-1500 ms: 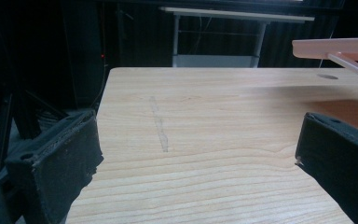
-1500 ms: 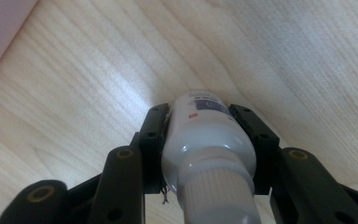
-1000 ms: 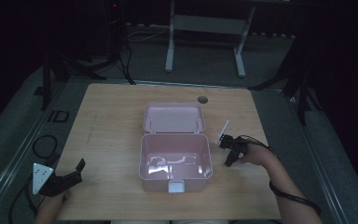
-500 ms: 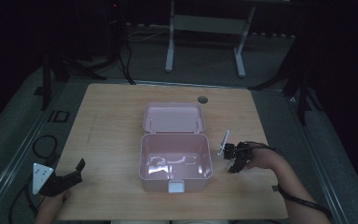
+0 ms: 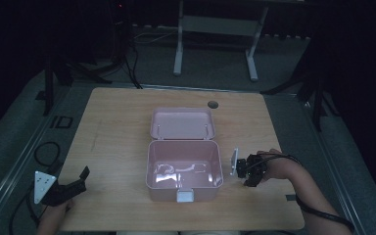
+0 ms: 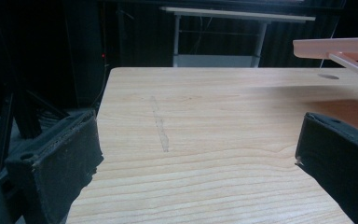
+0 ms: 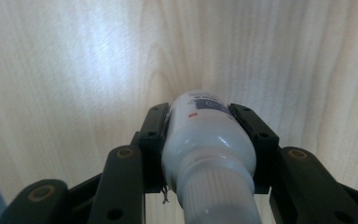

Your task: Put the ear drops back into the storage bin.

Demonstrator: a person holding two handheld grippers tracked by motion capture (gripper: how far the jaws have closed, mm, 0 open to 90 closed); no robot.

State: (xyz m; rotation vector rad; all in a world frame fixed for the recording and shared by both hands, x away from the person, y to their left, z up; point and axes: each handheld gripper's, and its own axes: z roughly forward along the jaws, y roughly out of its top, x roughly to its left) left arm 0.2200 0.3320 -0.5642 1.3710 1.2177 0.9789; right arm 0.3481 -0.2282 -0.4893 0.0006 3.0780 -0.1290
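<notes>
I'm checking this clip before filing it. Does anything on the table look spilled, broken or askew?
Nothing stands out. The pink box sits square on the table with its lid open. The right gripper is shut on a white bottle, gripped evenly. The left gripper is open near the table's edge.

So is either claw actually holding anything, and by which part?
Yes: the right claw grips a white bottle by its body, just past the ribbed cap. The left claw is open, holding nothing.

Centre: open pink box [image 5: 183, 166] with its raised lid [image 5: 181, 123] blocks the middle of the table [image 5: 117, 127].
Left: bare wood between left gripper [image 5: 71, 186] and box.
Right: narrow strip beside box, taken by right gripper [image 5: 247, 171] clamping a white bottle [image 7: 205, 135].
Far edge: bare, apart from a small hole [image 5: 212, 104].
</notes>
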